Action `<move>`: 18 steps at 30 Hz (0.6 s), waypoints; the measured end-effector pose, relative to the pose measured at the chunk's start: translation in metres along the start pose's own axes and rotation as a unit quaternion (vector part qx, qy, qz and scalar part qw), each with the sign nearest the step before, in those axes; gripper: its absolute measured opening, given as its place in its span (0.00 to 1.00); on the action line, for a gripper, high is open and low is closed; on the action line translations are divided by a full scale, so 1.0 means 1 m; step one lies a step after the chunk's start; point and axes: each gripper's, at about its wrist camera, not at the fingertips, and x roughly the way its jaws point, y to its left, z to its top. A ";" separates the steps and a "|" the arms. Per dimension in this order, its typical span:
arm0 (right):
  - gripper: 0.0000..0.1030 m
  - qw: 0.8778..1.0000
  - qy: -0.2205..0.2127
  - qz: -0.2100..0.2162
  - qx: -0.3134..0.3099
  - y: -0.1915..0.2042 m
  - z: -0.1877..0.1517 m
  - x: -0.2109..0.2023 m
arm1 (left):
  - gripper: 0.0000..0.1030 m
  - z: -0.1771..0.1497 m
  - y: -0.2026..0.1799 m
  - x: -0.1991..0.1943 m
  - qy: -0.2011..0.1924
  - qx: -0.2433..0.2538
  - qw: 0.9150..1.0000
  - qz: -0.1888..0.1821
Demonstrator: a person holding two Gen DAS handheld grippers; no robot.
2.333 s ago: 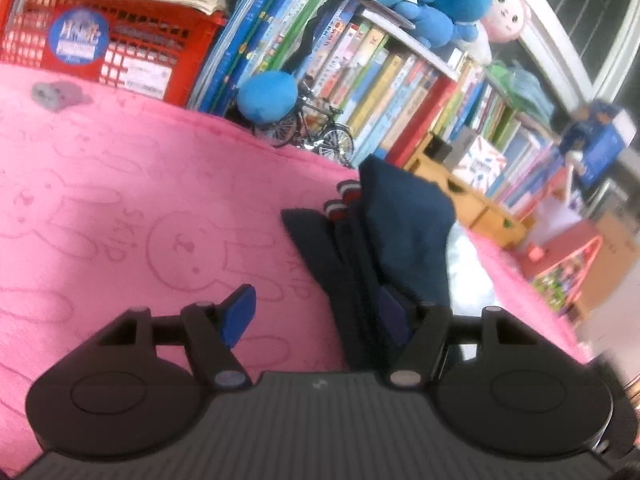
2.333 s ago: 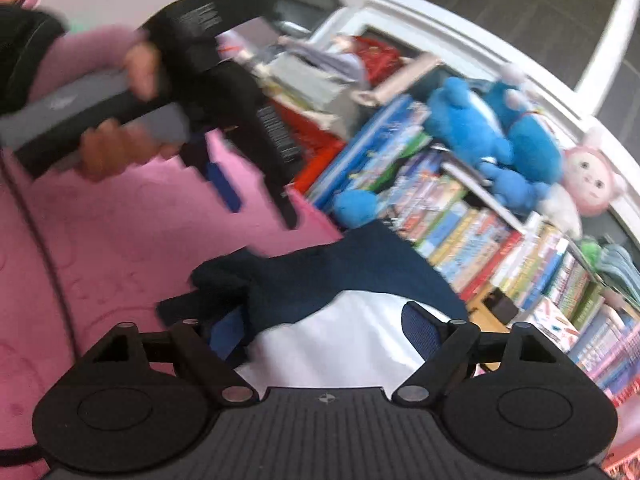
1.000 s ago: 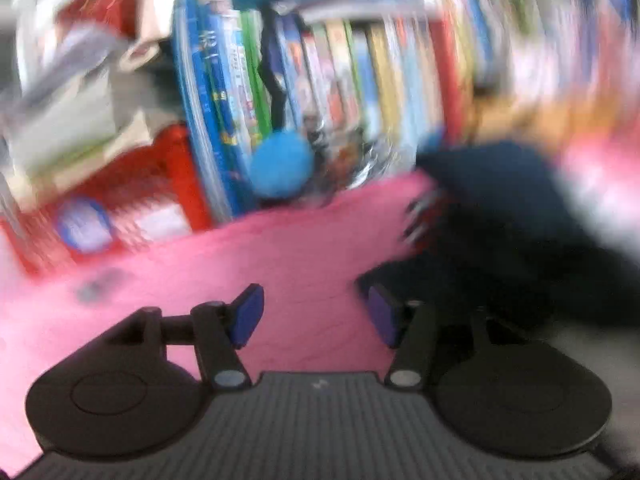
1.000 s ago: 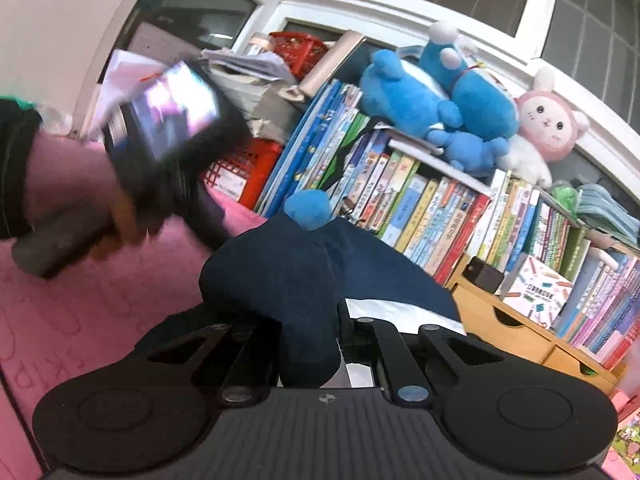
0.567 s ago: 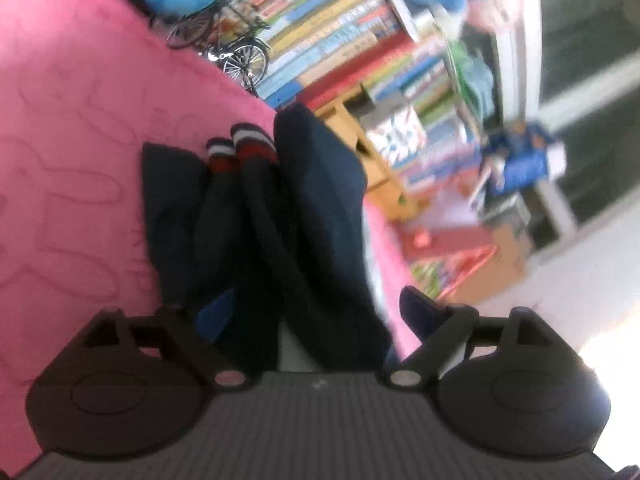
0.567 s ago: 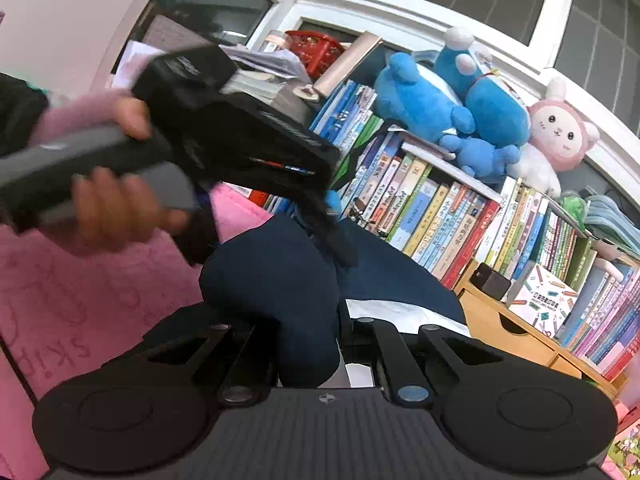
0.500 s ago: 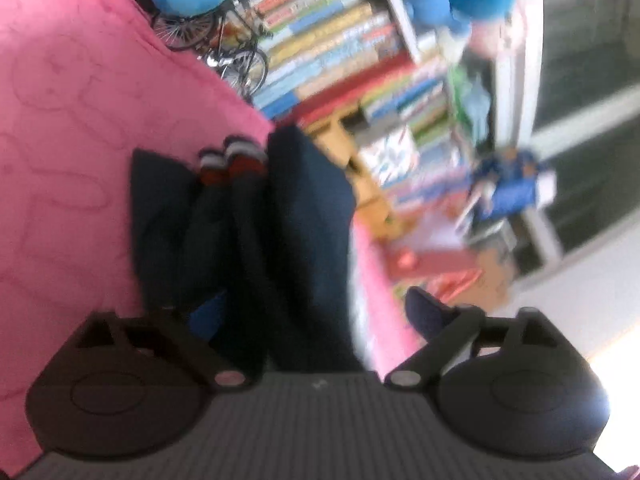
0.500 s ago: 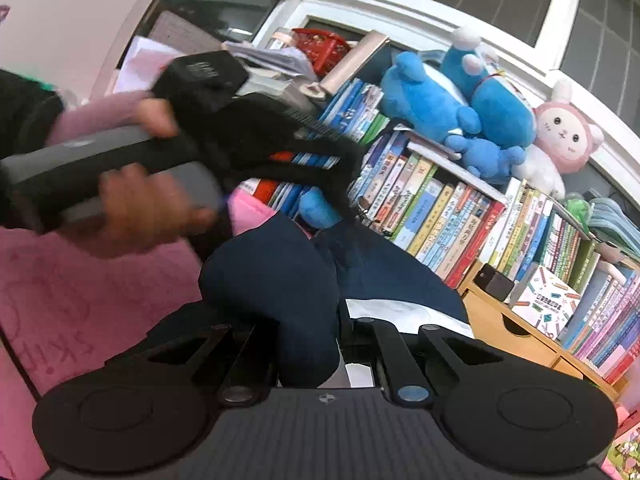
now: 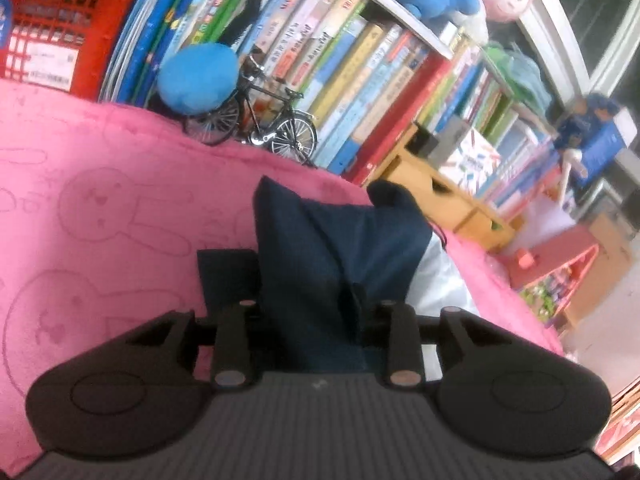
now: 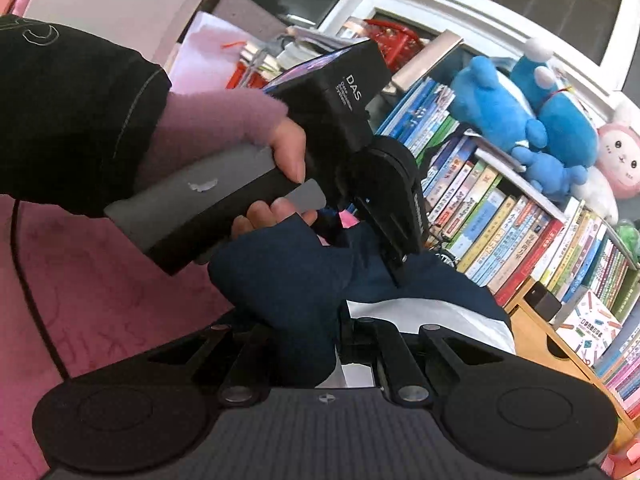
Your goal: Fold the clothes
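I saw a pink blanket point(image 9: 120, 208) spread as the working surface, pressed all over with faint rabbit outlines; what lay under it I could not tell. The navy garment point(image 9: 320, 264) sat on it near the right edge, bunched into an upright fold, with a white part point(image 9: 436, 280) showing on its right side. A flat dark panel point(image 9: 228, 276) of the same garment lay on the blanket just left of the fold. At the blanket's far edge stood a small model bicycle point(image 9: 256, 120), with a blue plush ball point(image 9: 196, 78) touching it from behind.
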 end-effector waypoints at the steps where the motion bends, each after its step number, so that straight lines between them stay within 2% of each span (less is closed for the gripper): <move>1: 0.11 1.000 0.003 0.005 -0.001 0.001 0.000 0.000 | 0.39 0.001 0.001 0.001 -0.002 -0.003 1.000 0.006; 5: 0.19 0.999 0.005 0.038 -0.010 0.006 -0.004 -0.010 | 0.46 -0.003 0.004 -0.006 -0.014 0.002 1.000 0.025; 8: 0.31 0.997 0.002 0.073 -0.004 0.008 -0.006 -0.020 | 0.52 -0.006 -0.003 -0.016 -0.039 0.028 0.997 0.067; 10: 0.34 0.997 -0.002 0.083 0.002 0.010 -0.005 -0.023 | 0.52 -0.009 -0.013 -0.030 -0.072 0.062 0.988 0.118; 11: 0.35 0.996 -0.003 0.086 0.004 0.011 -0.005 -0.025 | 0.49 -0.010 -0.020 -0.037 -0.091 0.080 0.981 0.149; 13: 0.38 0.995 -0.008 0.096 0.011 0.013 -0.004 -0.029 | 0.48 -0.015 -0.036 -0.055 -0.125 0.117 0.966 0.193; 14: 0.41 0.995 -0.010 0.103 0.016 0.014 -0.003 -0.031 | 0.48 -0.019 -0.045 -0.065 -0.138 0.131 0.961 0.199; 15: 0.44 0.993 -0.012 0.112 0.023 0.014 -0.002 -0.034 | 0.48 -0.024 -0.053 -0.074 -0.146 0.141 0.960 0.192; 18: 0.51 0.989 -0.020 0.139 0.046 0.009 -0.005 -0.047 | 0.48 -0.052 -0.078 -0.087 -0.134 0.186 0.959 0.169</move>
